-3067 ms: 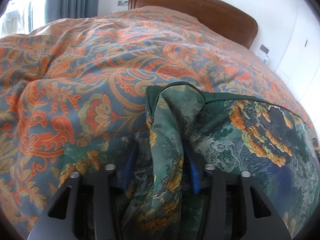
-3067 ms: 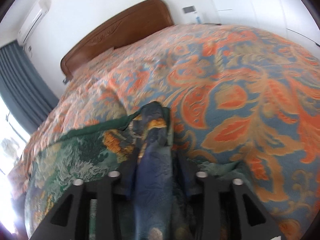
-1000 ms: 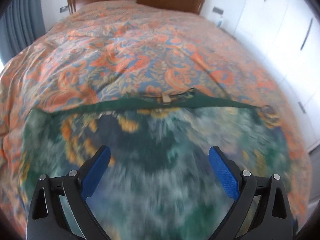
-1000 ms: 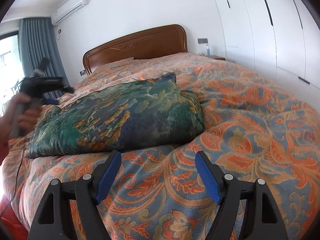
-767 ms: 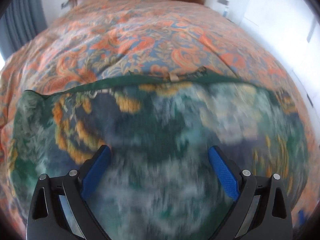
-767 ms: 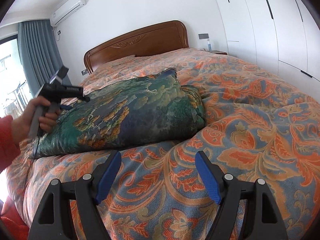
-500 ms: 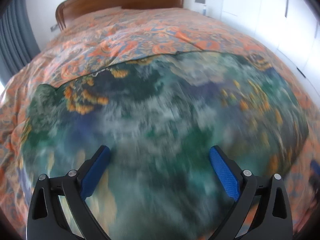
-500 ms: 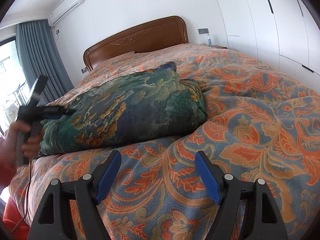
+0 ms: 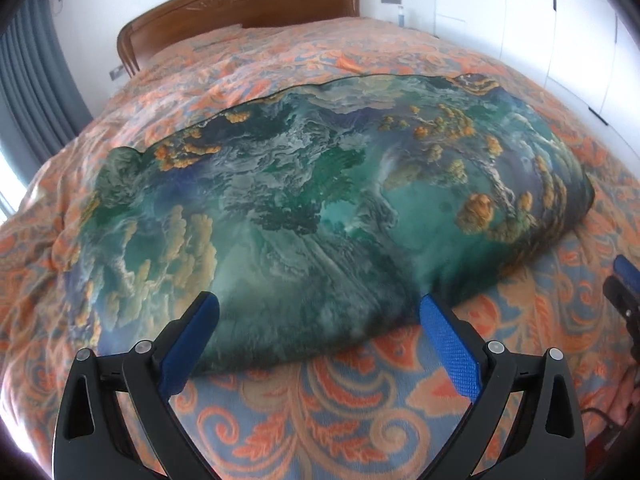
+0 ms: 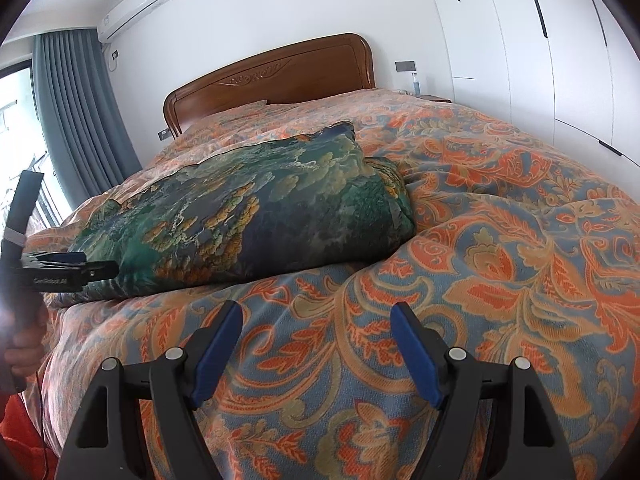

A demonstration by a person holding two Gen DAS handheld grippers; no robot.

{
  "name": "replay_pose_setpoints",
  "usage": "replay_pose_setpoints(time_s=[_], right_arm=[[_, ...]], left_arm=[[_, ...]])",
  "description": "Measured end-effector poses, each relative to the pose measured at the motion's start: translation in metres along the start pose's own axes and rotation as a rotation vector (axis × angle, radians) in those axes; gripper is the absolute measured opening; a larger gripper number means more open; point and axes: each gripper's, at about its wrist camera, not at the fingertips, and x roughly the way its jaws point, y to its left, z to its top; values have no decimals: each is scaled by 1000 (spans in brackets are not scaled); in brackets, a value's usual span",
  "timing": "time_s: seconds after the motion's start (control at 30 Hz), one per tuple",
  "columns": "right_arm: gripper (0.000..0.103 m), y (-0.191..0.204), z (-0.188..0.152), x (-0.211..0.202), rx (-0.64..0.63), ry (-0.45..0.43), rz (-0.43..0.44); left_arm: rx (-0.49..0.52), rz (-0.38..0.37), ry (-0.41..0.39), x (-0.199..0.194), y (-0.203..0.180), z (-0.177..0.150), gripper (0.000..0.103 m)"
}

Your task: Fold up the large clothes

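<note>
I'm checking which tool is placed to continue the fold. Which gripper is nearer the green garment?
The left gripper: its open blue fingers reach the near edge of the folded green garment. The right gripper, also open, hovers over bare orange bedspread.

A bed carries an orange-and-blue paisley bedspread (image 10: 500, 240) that covers it from edge to edge, rumpled into soft ridges. At its far end stands a carved brown wooden headboard (image 10: 272, 76) against a white wall. Grey-blue curtains (image 10: 76, 112) hang at the left beside a bright window. A white air conditioner (image 10: 134, 6) sits high on the wall above the curtains. White wardrobe doors (image 10: 560, 60) with dark slim handles line the right side.
</note>
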Motion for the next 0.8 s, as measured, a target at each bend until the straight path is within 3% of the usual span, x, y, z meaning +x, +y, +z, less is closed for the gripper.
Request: replay_pose_setpoints(time_s=[0.43,0.63,0.8], right_arm=[[78,16,-10,0,-57,25,-12],[78,16,-11,-1,-46,27,-11],[78,12,-10,2,-30,38,-8]], left_arm=[[0,-7,-19,-16,-2,-10,101],[70,-131,-59,-27,-21,-19,101],[107,-199,-146,-27,-42,5,101]])
